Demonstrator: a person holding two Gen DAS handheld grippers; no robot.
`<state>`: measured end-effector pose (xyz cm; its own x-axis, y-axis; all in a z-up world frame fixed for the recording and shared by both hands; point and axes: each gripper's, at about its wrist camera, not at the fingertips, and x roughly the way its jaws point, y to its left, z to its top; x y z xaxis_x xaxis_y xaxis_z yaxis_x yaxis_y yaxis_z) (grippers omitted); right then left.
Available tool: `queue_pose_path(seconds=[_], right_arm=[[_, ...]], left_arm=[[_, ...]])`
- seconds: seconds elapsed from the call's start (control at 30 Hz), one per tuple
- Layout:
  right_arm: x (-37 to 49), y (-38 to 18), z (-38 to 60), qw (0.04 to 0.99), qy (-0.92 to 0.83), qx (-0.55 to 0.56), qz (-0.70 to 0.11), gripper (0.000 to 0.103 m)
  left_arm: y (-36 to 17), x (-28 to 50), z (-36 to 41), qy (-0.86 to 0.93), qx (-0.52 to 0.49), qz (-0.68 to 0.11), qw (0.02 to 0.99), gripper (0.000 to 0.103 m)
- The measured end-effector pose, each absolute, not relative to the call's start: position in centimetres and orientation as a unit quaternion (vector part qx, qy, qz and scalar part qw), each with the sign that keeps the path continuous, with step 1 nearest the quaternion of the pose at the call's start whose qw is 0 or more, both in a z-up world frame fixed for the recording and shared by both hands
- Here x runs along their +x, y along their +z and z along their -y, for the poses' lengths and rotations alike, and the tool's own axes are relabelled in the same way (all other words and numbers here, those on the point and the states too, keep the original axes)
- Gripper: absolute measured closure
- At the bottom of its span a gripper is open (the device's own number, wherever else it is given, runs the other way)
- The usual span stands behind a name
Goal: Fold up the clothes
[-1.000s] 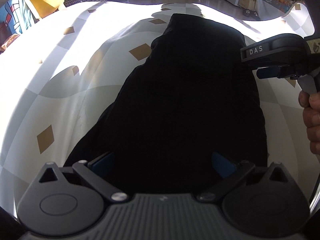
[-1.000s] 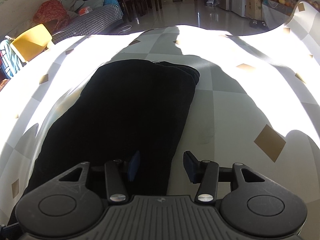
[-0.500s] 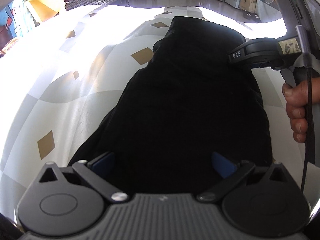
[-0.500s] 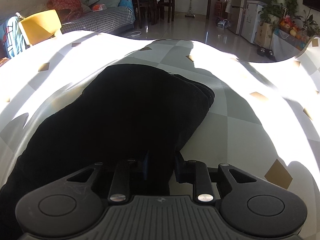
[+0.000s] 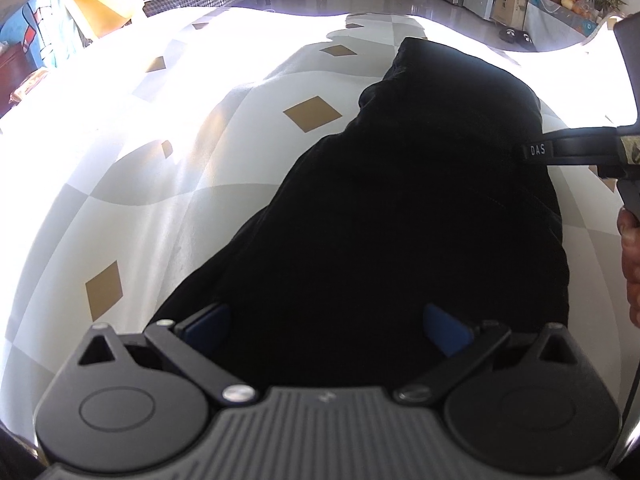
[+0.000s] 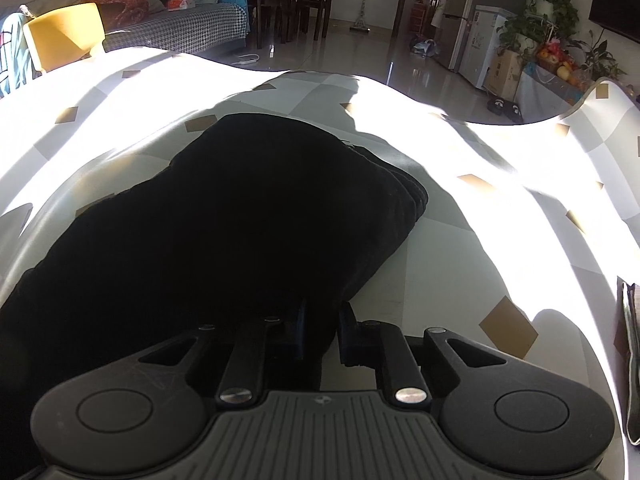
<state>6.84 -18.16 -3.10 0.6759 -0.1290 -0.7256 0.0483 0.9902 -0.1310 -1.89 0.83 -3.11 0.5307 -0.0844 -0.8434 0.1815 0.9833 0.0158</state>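
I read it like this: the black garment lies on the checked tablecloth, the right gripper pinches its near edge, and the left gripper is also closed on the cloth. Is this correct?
Not quite. In the left wrist view the left gripper is wide open above the black garment, its blue pads apart. The rest holds: the garment lies on the checked tablecloth, and the right gripper is closing on its near edge.

Mounted on each gripper, looking forward and steeply down along the fingers (image 5: 444,330), close above the counter (image 5: 152,152) near its front edge. Left wrist view from the left, catching the right gripper (image 6: 322,330) at its right border. Shared: dark garment (image 6: 224,216), counter's far edge, room beyond.
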Motion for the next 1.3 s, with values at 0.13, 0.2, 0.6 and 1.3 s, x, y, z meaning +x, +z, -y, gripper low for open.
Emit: queue_pose_path(seconds=[0.13,0.2,0.6,1.3], right_arm=[[6.0,-2.9,18.7,0.909,-0.062,-0.04,-0.41,0.09],[5.6,-2.8,18.9,0.906,-0.07,-0.037,-0.415,0.09],[3.7,-0.2,20.6,0.922,-0.054,0.003,-0.383,0.069],[7.0,-3.0,18.3,0.922,0.022,-0.012,-0.387,0.061]], left_arm=[[-3.1,-1.6,-1.3,-0.069,0.045,-0.481,0.873,0.0],[-3.1,-1.6,-1.6,-0.066,0.042,-0.482,0.873,0.0],[-2.6,-2.5,-3.2,-0.057,0.011,-0.505,0.861,0.0],[-3.0,-4.8,-1.5,-0.032,0.017,-0.516,0.856,0.0]])
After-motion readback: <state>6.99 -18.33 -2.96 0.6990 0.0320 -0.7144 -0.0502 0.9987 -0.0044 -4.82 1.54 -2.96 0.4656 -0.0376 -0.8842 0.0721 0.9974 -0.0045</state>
